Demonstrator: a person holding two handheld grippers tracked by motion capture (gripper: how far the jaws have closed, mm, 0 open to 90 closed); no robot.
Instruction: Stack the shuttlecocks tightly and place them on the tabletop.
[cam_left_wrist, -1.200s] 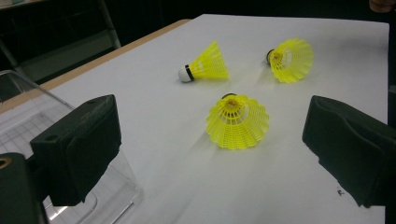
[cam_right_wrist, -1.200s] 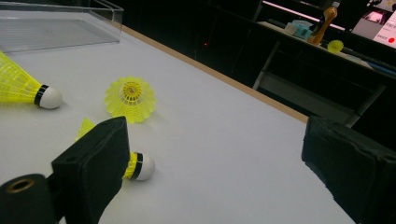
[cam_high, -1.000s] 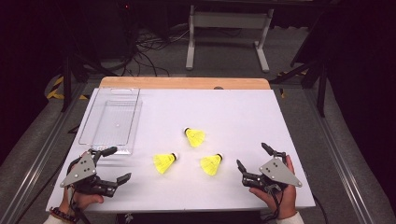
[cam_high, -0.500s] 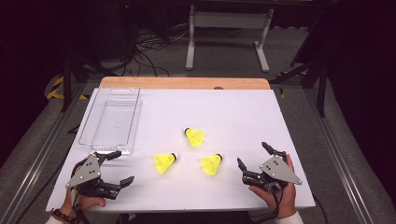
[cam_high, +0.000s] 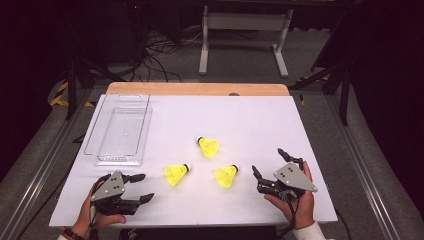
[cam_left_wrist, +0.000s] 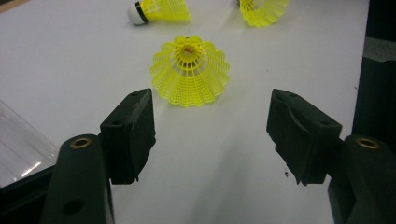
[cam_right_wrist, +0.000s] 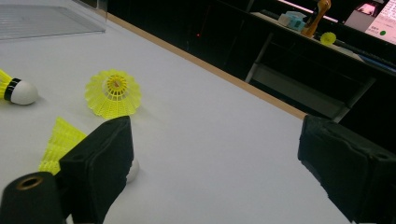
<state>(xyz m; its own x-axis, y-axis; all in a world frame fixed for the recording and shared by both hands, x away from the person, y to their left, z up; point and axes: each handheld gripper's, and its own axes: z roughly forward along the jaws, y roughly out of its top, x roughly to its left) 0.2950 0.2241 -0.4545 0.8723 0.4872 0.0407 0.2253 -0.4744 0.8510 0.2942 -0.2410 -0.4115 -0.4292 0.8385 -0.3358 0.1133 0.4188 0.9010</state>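
The clear tray (cam_high: 120, 131) waits at the table's (cam_high: 260, 115) left; the left gripper (cam_high: 142, 187), fingers wide, should slide forward to straddle the nearest shuttlecock (cam_high: 176, 174) evenly; the right gripper (cam_high: 270, 167), fingers wide and empty, sits beside another shuttlecock (cam_high: 226, 176).

No readable text, label, brand, number or sign on anything in these views.

White table (cam_high: 260, 120), clear tray (cam_high: 120, 130) far left, three yellow shuttlecocks (cam_high: 209, 147) near front, seemingly apart
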